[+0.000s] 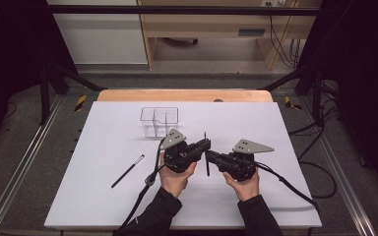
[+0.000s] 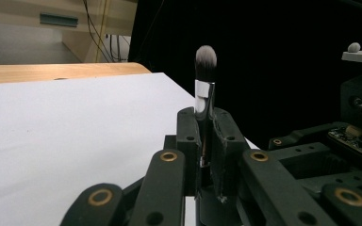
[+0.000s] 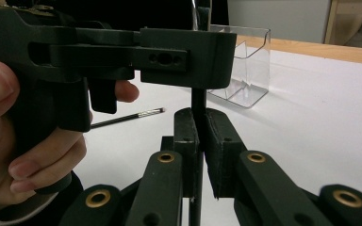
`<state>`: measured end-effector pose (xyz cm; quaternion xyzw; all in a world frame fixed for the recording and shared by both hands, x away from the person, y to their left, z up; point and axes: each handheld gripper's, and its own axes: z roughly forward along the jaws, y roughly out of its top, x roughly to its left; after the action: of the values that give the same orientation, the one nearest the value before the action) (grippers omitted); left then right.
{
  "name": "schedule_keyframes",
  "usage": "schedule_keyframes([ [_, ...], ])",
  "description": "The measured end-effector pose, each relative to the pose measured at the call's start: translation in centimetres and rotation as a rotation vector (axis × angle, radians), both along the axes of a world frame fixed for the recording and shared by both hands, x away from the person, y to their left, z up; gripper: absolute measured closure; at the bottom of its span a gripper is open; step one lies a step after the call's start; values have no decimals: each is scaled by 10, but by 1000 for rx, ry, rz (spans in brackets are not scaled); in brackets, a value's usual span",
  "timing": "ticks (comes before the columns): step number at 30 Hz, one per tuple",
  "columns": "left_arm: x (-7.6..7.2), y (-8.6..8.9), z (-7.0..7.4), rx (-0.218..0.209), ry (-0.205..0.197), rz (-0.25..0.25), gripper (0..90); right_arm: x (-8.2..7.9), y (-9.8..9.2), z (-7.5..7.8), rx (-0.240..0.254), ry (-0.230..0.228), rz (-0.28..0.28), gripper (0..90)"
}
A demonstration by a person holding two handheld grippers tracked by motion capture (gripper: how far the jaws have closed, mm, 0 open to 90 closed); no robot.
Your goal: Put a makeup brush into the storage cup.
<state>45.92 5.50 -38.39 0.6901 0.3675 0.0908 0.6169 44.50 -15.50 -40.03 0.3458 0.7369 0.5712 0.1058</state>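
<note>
A makeup brush (image 1: 207,169) with a black handle, silver ferrule and grey bristle tip (image 2: 205,59) stands upright between my two grippers above the middle of the white mat. My left gripper (image 1: 207,145) is shut on it just below the ferrule, as the left gripper view shows (image 2: 205,120). My right gripper (image 1: 209,157) is shut on the black handle (image 3: 198,100) lower down. In the right gripper view my right gripper's (image 3: 199,120) jaws clamp the handle right under the left gripper's jaws (image 3: 184,56). Both grippers point toward each other.
A second slim black brush (image 1: 128,170) lies on the mat to the left of my hands. A clear plastic organiser (image 1: 159,120) with compartments stands behind the grippers. The white mat (image 1: 103,196) covers a wooden table; cables trail from both grippers.
</note>
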Motion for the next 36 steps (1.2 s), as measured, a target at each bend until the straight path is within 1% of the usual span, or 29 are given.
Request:
schedule_keyframes([
  [2,0,0,0,5,-8,1,826,0,0,0,2,1,2,831],
  [6,0,4,2,17,-20,7,826,0,0,0,-3,-5,2,775],
  [10,0,10,5,30,-43,14,826,0,-1,0,-17,-9,-6,726],
  [14,0,15,8,41,-51,22,826,-1,-3,3,-13,-15,-13,650],
  [16,1,16,8,47,-56,23,826,-1,-5,4,-20,-24,-30,618],
  [19,0,18,9,54,-64,23,826,0,-10,4,-15,-24,-55,558],
  [22,0,20,10,66,-73,20,826,2,-15,4,-22,-26,-84,499],
  [26,2,25,12,75,-71,22,826,3,-20,5,-21,-13,-121,423],
  [29,2,29,14,80,-75,23,826,4,-24,4,-27,-23,-155,369],
  [31,2,32,15,90,-80,22,826,5,-26,4,-37,-24,-176,318],
  [34,2,35,17,94,-84,27,825,7,-29,2,-68,-18,-199,263],
  [36,2,38,18,95,-86,25,825,8,-30,1,-91,2,-198,215],
])
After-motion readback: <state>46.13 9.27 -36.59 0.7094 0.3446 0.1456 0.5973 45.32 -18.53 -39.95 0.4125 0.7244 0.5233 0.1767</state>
